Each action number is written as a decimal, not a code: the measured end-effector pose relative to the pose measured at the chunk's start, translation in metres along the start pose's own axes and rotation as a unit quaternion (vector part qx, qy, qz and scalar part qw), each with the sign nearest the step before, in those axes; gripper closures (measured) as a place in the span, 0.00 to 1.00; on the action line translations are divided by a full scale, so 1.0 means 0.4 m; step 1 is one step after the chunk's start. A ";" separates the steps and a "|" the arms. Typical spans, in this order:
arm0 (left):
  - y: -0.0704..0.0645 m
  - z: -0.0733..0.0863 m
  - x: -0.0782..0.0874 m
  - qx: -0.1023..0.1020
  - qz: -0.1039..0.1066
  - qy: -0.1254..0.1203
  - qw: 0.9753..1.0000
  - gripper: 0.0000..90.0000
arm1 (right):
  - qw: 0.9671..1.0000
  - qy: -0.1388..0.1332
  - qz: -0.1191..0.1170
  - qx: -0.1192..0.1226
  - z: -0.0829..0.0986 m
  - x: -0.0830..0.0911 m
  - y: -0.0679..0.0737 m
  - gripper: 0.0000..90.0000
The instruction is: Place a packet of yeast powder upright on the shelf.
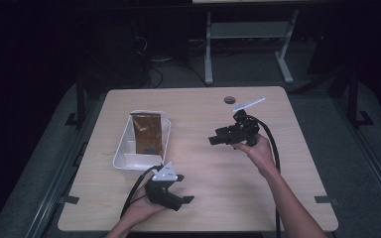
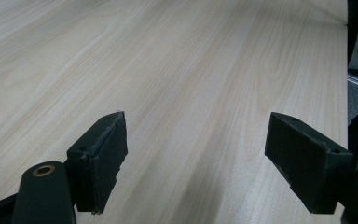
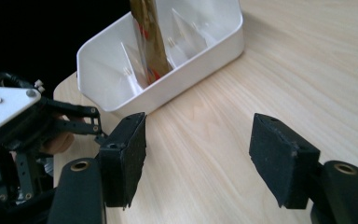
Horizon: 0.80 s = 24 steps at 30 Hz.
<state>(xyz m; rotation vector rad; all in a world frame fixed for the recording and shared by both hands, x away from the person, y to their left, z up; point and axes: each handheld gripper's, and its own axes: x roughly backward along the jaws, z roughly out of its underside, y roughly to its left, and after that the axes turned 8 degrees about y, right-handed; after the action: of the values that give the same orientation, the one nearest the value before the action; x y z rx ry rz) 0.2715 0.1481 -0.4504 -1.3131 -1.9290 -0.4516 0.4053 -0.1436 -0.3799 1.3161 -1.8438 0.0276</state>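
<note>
- Dark room around a pale wood desk [image 1: 218,163], with a small round disc [image 1: 229,100] near its far edge.
- White tray [image 1: 124,158] sits left of centre; a brown packet [image 1: 146,133] stands inside it.
- Left claw [image 1: 181,200] hangs at the near edge, jaws wide apart, empty.
- Right claw [image 1: 214,140] points toward the tray, jaws spread, holding nothing.

Table [image 1: 218,163] pale wood w/ fine grain. Tray [image 1: 124,148] white, dividers white. Pouch [image 1: 146,133] brown-gold w/ red print. Both grippers [image 1: 178,191] [image 1: 221,138] black, plates grey-white.
</note>
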 end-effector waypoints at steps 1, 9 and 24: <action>0.000 0.000 0.000 0.000 0.000 0.001 1.000 0.23 | 1.000 0.000 -0.002 -0.002 0.008 0.004 -0.001 0.39; -0.002 -0.001 -0.006 -0.002 0.004 -0.001 1.000 0.23 | 1.000 -0.001 0.004 -0.003 0.043 0.027 0.010 0.39; 0.005 -0.003 -0.007 0.000 0.001 -0.003 1.000 0.23 | 1.000 -0.005 0.015 -0.020 0.141 0.079 0.001 0.38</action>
<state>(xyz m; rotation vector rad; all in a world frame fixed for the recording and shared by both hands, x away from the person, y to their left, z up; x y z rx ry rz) 0.2744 0.1464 -0.4520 -1.3182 -1.9326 -0.4472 0.3675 -0.1936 -0.3959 1.2629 -1.8638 -0.0005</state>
